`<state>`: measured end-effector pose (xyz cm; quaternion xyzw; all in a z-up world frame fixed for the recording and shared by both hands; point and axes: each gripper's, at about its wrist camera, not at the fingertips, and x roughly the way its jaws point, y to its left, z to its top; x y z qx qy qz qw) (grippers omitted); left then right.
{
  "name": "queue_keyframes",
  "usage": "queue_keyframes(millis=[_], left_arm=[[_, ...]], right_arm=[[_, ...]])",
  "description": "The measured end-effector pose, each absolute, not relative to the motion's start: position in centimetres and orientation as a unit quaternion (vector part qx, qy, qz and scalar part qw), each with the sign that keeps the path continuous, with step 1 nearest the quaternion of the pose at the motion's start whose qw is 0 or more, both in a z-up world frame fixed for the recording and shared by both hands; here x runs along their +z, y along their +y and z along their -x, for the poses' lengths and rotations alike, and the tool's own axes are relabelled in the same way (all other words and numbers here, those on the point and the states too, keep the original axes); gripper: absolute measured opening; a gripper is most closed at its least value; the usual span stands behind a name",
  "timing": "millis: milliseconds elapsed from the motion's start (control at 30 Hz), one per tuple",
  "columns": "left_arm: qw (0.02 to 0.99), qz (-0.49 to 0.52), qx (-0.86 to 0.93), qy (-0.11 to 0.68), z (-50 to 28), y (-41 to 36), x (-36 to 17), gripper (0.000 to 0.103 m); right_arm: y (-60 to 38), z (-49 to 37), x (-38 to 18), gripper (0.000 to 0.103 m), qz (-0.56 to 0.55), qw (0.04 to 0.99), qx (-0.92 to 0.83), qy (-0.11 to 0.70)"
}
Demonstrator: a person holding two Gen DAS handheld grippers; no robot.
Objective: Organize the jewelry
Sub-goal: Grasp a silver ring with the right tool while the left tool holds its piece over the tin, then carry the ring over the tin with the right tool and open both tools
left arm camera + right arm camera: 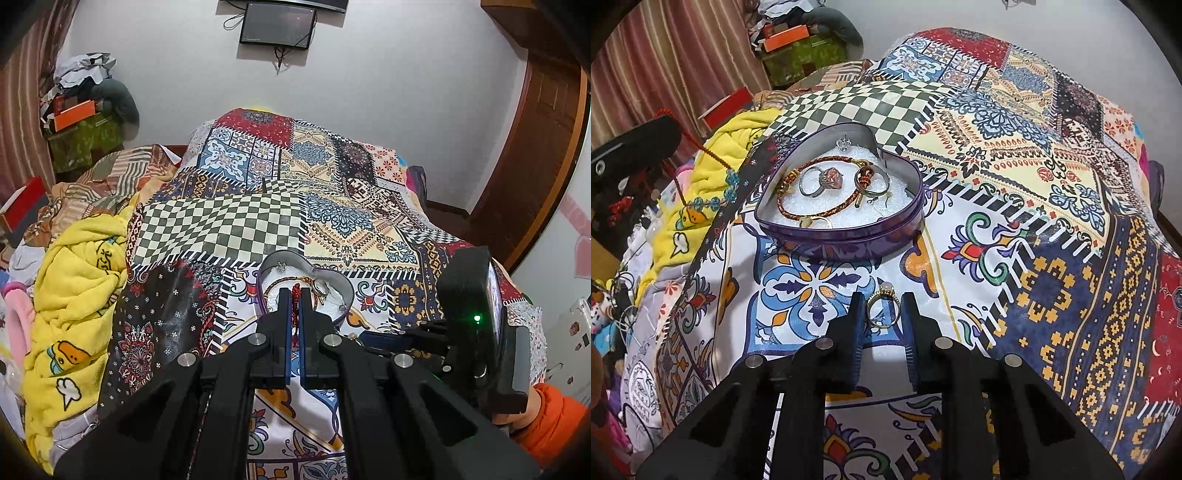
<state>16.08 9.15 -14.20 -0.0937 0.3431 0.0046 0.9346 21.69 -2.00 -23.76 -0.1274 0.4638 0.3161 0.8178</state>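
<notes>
A purple heart-shaped tin lined with white padding sits on the patchwork cloth; it also shows in the left wrist view. Inside lie a braided red-gold bracelet, a pink-stone ring and other rings. My left gripper is shut on a red cord bracelet just in front of the tin; its cord and blue-green beads hang at the left of the right wrist view. My right gripper is open, its fingers either side of a gold pearl ring lying on the cloth.
The patchwork cloth covers a raised surface. A yellow duck-print blanket and piled clothes lie to the left. A wooden door stands at the right. A person's orange sleeve holds the right gripper body.
</notes>
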Motion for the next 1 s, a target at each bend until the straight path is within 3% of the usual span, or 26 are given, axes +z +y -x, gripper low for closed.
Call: queue_keyframes(millis=[533,1000], left_arm=[[0.946,0.113,0.003,0.303,-17.1,10.0,-11.5,0.001],[0.933,0.127,-0.028,0.337,-21.1,10.5,-13.7,0.001]], right_arm=[[-2.3,-22.5,-17.2,0.017,0.083,0.858,0.325,0.389],[0.8,-23.8,-20.3,0.017,0.117,0.834,0.348,0.412]])
